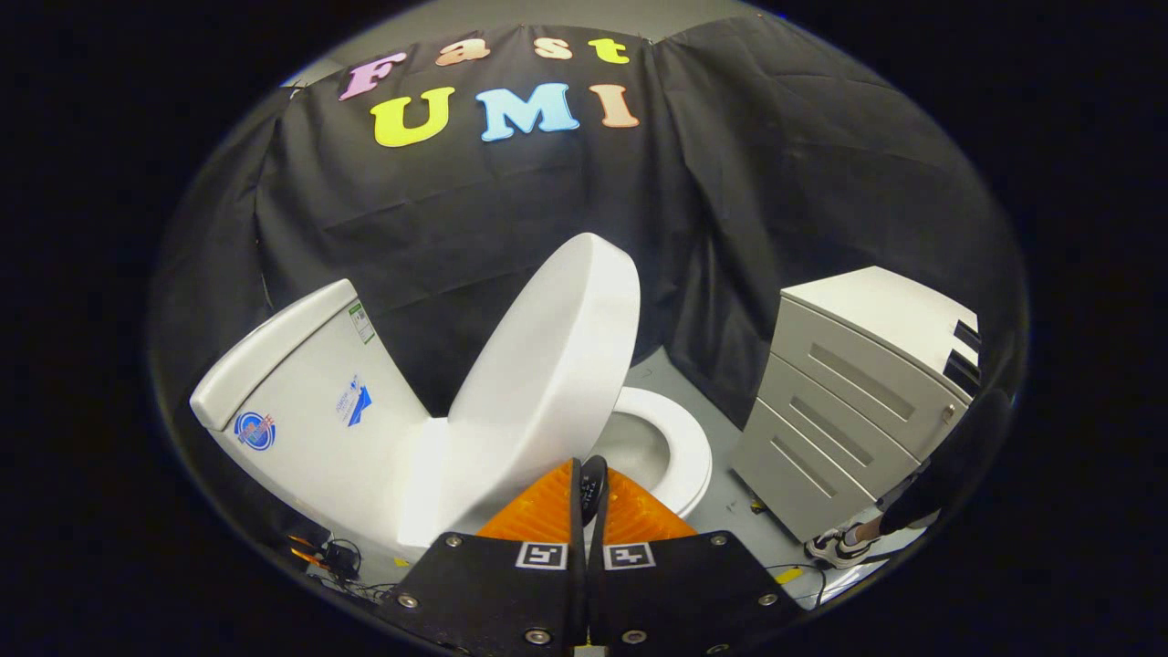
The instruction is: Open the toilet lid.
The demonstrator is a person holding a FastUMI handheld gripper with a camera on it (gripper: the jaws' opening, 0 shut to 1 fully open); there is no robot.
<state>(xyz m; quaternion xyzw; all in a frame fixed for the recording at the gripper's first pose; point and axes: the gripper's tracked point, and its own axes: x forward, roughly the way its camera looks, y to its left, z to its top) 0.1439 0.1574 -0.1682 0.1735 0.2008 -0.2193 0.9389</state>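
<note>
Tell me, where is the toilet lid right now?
In the gripper view the toilet lid stands raised just ahead of the closed gripper, between the tank on one side and the seat ring and drawer cabinet on the other.

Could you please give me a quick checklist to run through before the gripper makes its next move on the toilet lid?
1. Lid raised off the seat: ok, it stands partly open, tilted toward the tank.
2. Lid fully back against the tank: not ok, a gap remains between them.
3. Gripper fingers: closed together with nothing visibly between them; ok for pushing.
4. Fingers touching the lid: cannot tell; they sit right at its lower edge.
5. Cabinet out of the lid's path: ok, it stands off to the side.
6. Person's foot away from the toilet: ok, beside the cabinet.
</note>
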